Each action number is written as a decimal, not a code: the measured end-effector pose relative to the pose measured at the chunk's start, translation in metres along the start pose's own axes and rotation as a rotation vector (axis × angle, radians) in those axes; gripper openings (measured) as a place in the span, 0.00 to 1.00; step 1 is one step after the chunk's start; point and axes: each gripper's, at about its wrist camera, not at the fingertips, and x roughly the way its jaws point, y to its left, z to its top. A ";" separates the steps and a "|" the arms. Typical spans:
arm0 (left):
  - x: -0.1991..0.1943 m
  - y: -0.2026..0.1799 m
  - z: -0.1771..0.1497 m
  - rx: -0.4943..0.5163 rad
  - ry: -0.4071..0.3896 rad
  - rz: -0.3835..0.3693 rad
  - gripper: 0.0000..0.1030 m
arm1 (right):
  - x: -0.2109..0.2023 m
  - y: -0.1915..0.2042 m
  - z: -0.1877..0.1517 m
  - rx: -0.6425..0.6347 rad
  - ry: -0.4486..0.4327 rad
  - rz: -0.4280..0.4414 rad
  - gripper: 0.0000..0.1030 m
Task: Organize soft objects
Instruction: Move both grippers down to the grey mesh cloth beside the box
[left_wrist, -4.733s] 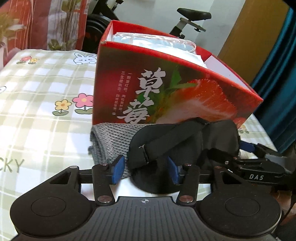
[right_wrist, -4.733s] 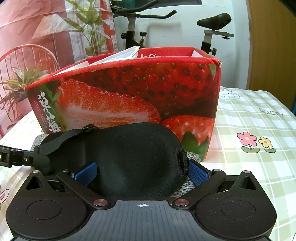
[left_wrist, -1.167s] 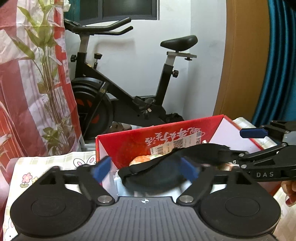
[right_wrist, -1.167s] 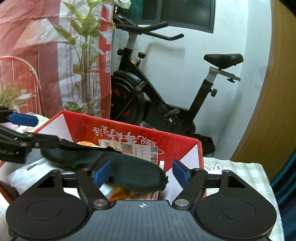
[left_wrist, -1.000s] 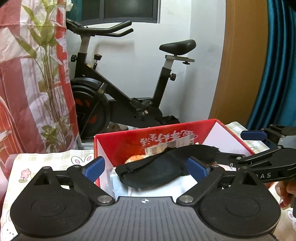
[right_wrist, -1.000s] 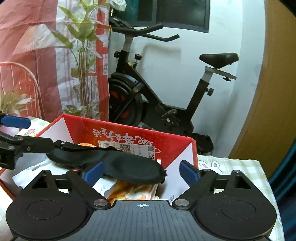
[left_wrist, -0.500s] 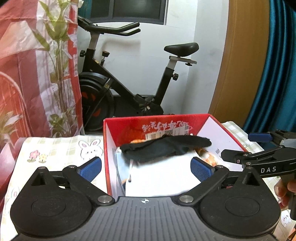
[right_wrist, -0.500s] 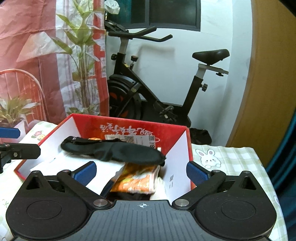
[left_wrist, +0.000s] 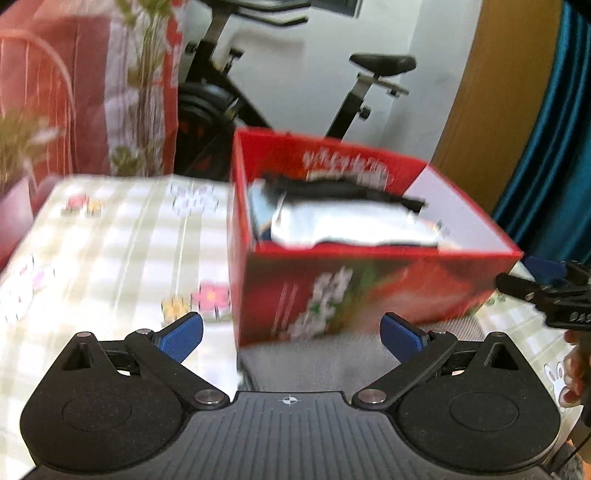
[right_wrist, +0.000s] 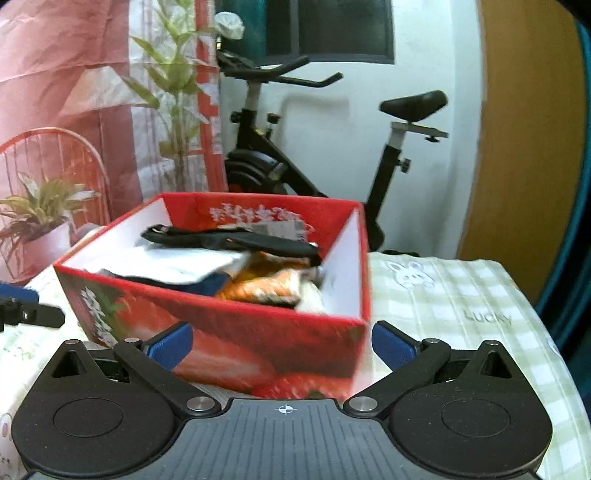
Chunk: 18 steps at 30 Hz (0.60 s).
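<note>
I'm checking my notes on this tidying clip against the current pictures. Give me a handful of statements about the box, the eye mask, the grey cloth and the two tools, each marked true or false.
1. The black eye mask lies inside the red strawberry box. True.
2. The right tool is clamped on the eye mask. False: its jaws stand wide open with nothing between them.
3. A grey cloth lies on the table in front of the box. True.
4. The left tool holds the grey cloth. False: its jaws are open and the cloth lies below, ungripped.
5. The box is empty apart from the mask. False: a white packet and an orange packet are in it too.
</note>
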 end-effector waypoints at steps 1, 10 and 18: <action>0.005 0.001 -0.004 -0.009 0.015 0.001 1.00 | -0.002 -0.002 -0.004 0.003 -0.007 0.004 0.99; 0.040 0.007 -0.028 -0.025 0.099 0.035 0.91 | 0.034 -0.014 -0.045 0.077 0.136 -0.006 0.92; 0.052 0.013 -0.041 -0.025 0.118 0.046 0.83 | 0.063 -0.015 -0.064 0.140 0.219 0.002 0.78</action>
